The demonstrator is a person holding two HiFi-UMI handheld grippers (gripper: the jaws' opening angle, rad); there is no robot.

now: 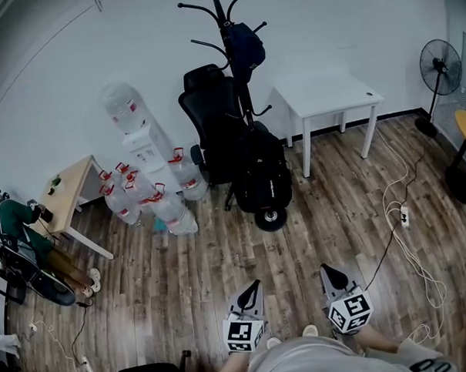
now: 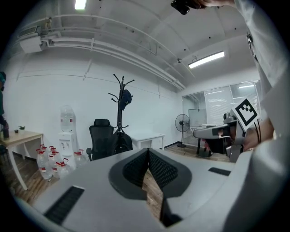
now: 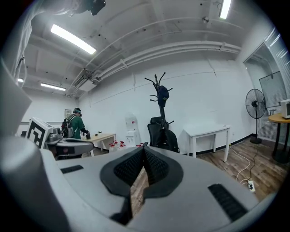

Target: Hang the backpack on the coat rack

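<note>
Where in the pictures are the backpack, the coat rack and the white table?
backpack (image 1: 262, 171), head view, on its black front panel.
coat rack (image 1: 218, 8), head view, on the upper pole between the hooks.
white table (image 1: 329, 94), head view, on the bare tabletop.

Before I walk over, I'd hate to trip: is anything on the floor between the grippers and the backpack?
Nothing visible. Bare wood floor lies between the left gripper, the right gripper and the backpack by the coat rack. The water jugs stand off to the left, the cable to the right.
</note>
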